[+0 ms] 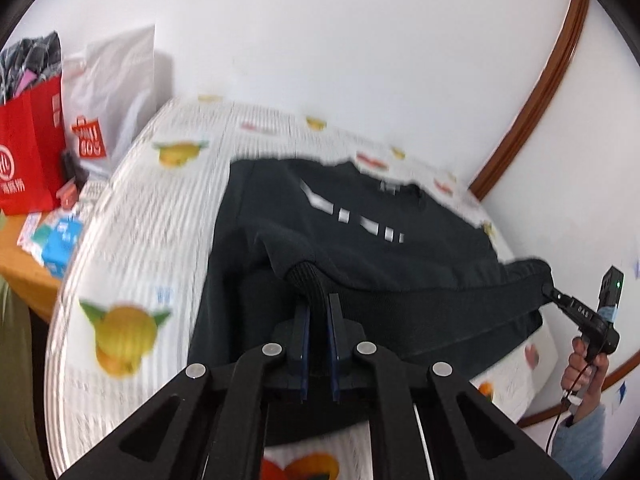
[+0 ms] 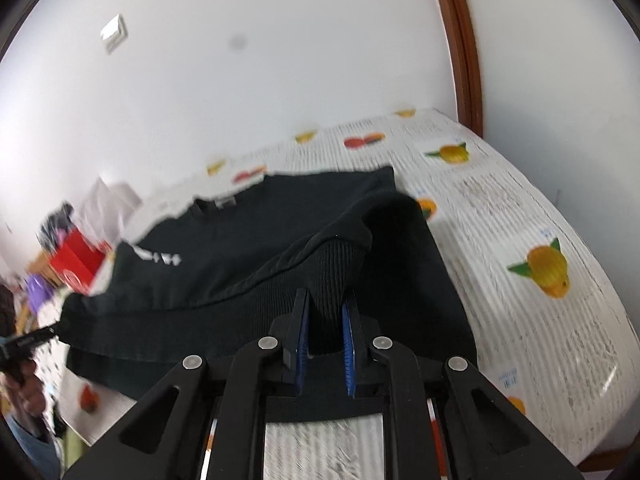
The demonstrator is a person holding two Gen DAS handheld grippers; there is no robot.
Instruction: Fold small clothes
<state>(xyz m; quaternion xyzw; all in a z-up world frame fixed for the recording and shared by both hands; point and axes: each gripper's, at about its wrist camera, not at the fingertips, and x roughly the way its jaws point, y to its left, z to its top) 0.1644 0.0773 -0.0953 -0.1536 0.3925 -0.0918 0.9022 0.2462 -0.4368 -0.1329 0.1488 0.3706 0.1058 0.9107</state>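
A small black sweatshirt point(image 1: 352, 236) with white chest lettering lies on a fruit-print cloth on the table point(image 1: 140, 232). Its ribbed bottom hem is lifted off the table. My left gripper point(image 1: 319, 304) is shut on the hem's left corner. My right gripper point(image 2: 326, 300) is shut on the hem's right corner; it also shows at the right of the left wrist view point(image 1: 554, 294), pinching the fabric. The sweatshirt also shows in the right wrist view point(image 2: 240, 256), with the left gripper point(image 2: 56, 330) at the far left edge. The collar lies at the far side.
A red shopping bag point(image 1: 30, 152) and a white bag point(image 1: 108, 96) stand at the left on a wooden desk point(image 1: 20, 264), with small boxes beside them. A white wall and a brown wooden frame point(image 1: 536, 104) lie behind. The table's rounded edge point(image 2: 580, 320) runs along the right.
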